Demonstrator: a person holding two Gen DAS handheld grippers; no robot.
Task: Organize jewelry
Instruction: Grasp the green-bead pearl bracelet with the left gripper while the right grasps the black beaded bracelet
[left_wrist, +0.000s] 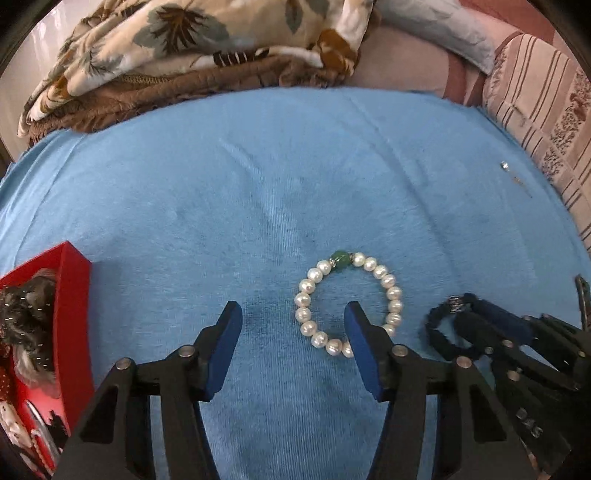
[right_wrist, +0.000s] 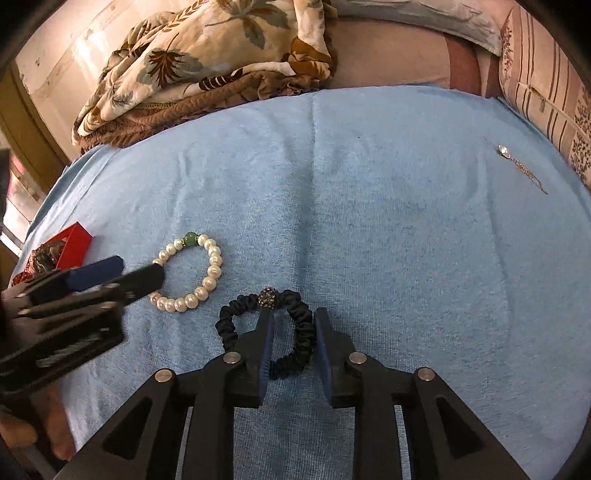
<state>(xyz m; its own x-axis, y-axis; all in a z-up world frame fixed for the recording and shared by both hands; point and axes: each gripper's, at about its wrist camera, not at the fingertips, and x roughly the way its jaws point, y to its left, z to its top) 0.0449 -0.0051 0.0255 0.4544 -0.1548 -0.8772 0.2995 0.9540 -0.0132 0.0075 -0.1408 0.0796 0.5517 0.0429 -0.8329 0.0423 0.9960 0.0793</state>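
Observation:
A white pearl bracelet (left_wrist: 347, 299) with one green bead lies on the blue towel (left_wrist: 258, 192); it also shows in the right wrist view (right_wrist: 190, 273). My left gripper (left_wrist: 293, 317) is open, its right finger inside the bracelet's ring and its left finger outside. A dark navy scrunchie (right_wrist: 295, 332) with a sparkly bead lies to the right of the pearls; it also shows in the left wrist view (left_wrist: 439, 332). My right gripper (right_wrist: 293, 321) is open, its fingers on either side of the scrunchie's right band. A small silver pendant chain (right_wrist: 517, 166) lies far right.
A red jewelry box (left_wrist: 70, 314) with items inside sits at the left edge of the towel. A floral and brown quilt (left_wrist: 177, 66) is heaped at the back. A striped pillow (left_wrist: 546, 122) lies at the right.

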